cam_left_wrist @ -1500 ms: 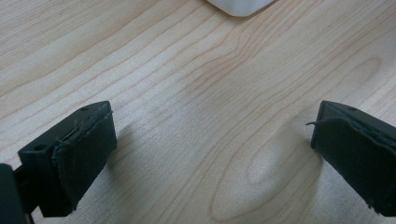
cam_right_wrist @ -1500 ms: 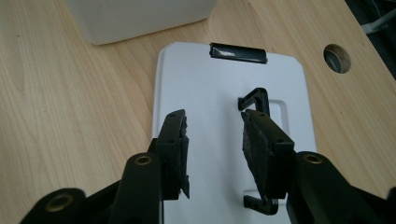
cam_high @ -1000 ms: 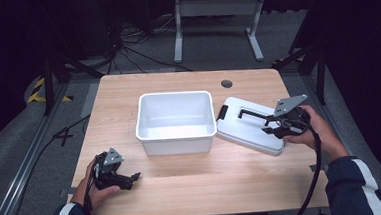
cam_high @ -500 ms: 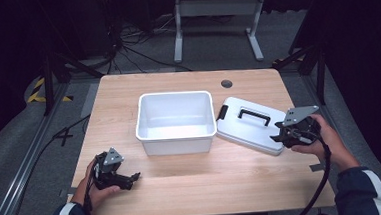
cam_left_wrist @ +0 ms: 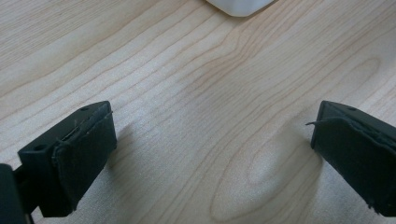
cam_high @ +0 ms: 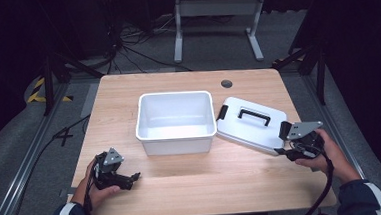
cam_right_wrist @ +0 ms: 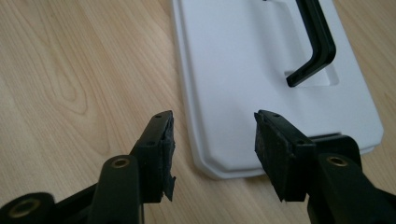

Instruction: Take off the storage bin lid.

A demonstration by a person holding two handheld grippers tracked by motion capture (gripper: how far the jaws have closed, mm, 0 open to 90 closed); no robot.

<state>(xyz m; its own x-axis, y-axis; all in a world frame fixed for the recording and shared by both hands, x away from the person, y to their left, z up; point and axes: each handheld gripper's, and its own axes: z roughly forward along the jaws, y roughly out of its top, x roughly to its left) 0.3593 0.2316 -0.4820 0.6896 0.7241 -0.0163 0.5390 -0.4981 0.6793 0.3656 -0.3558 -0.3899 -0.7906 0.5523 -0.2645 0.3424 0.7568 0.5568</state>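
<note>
Bare table (cam_high: 193,180) lies open before the tub (cam_high: 175,122) and lid (cam_high: 252,124).

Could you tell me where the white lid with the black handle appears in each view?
High view: the white lid lies right of centre, beside the white bin.
Left gripper view: not in it.
Right gripper view: upper centre-right, its near corner between the jaws.
Shared landmark: its black handle.
</note>
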